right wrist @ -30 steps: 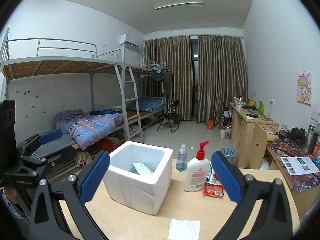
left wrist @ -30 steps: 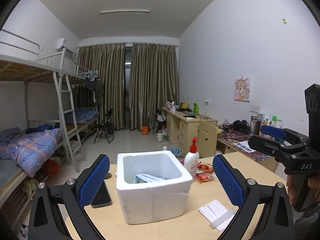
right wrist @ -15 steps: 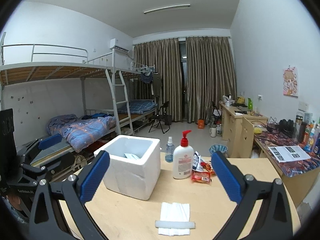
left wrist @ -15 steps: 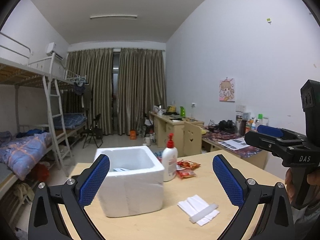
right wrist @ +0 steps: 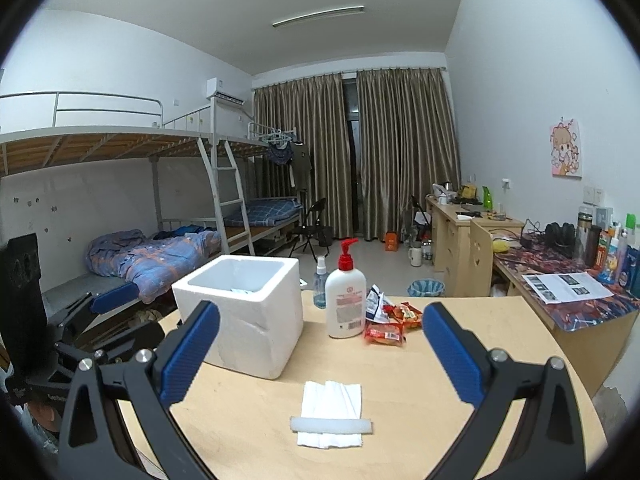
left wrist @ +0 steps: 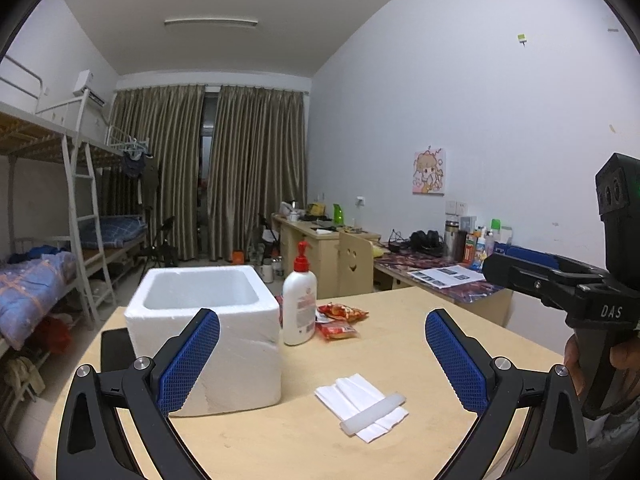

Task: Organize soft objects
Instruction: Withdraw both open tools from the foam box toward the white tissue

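Dim ceiling-tube light (left wrist: 211, 22); heavy fisheye distortion

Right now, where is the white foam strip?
In the right wrist view, the foam strip lies across the near end of the folded tissue on the table, before the foam box.

Wide-open left gripper (left wrist: 322, 354) above table (left wrist: 420, 328), foam box (left wrist: 208, 332), folded tissue (left wrist: 360, 406) under white strip (left wrist: 373, 414)

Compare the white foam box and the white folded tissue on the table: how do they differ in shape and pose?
The foam box stands tall and open-topped; the folded tissue lies flat and thin. The foam box stands beside the pump bottle; the folded tissue lies nearer the cameras, with a foam strip across it. Both are white.
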